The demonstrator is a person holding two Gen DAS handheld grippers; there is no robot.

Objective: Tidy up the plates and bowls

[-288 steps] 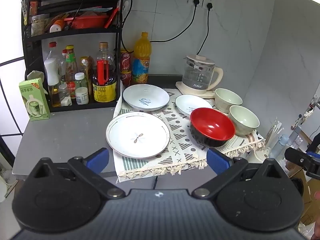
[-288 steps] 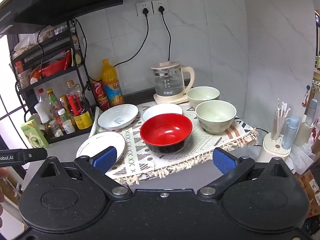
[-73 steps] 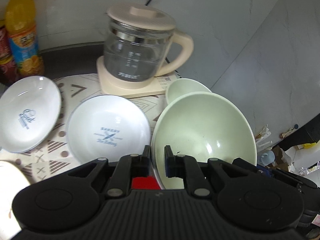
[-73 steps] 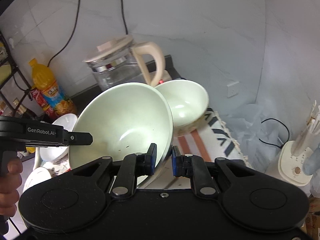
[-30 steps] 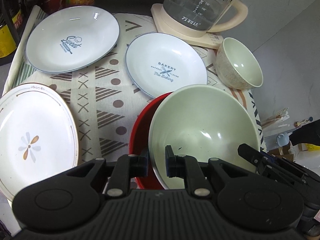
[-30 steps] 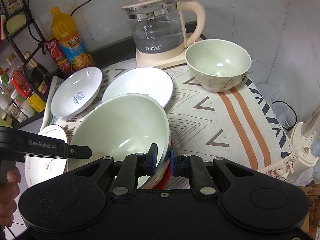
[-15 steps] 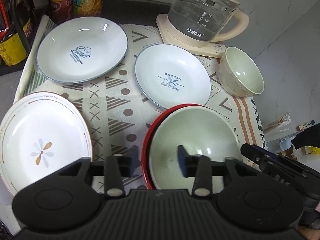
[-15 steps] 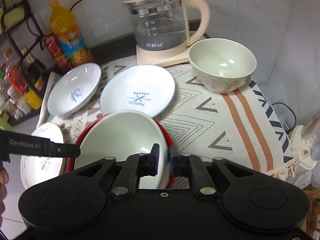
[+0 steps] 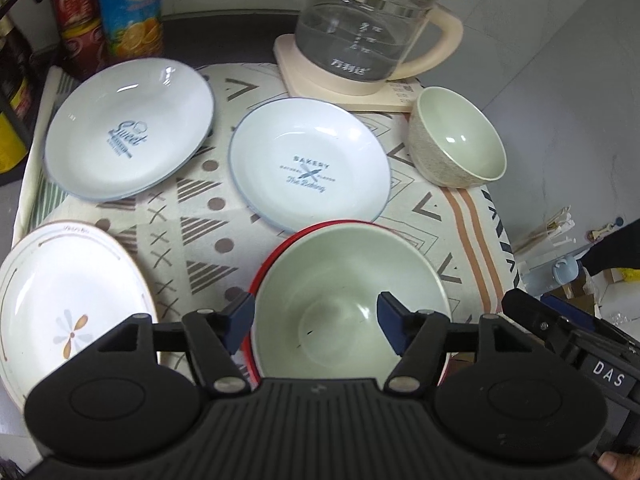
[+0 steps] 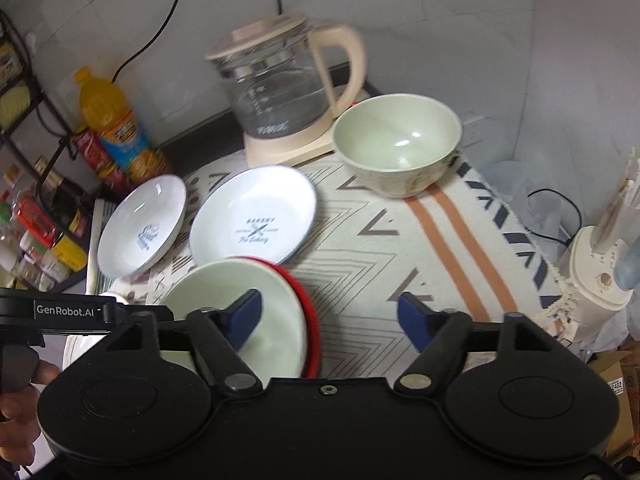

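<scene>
A large pale green bowl [image 9: 352,296] [image 10: 208,288] sits nested in the red bowl [image 9: 276,256] [image 10: 310,304] on the patterned cloth. My left gripper [image 9: 315,320] hovers over its near left rim with jaws opening; the rim lies between the fingers, and no pad touches it. My right gripper [image 10: 331,316] straddles the right rim, jaws also opening and free of it. A smaller green bowl [image 9: 460,148] [image 10: 396,140] stands at the back right. The "Bakery" plate [image 9: 308,172] [image 10: 256,220], "Sweet" plate [image 9: 128,132] [image 10: 144,224] and flower plate [image 9: 68,300] lie separately.
A glass kettle [image 9: 368,28] [image 10: 280,84] on its cream base stands behind the dishes. Juice bottle [image 10: 116,128], cans and a condiment rack [image 10: 36,216] fill the left. The cloth's fringed right edge [image 10: 560,304] ends by a white utensil holder [image 10: 600,264].
Both grippers have let go of the large green bowl, which has dropped level into the red bowl. Both pairs of jaws have spread wide and drawn back a little.
</scene>
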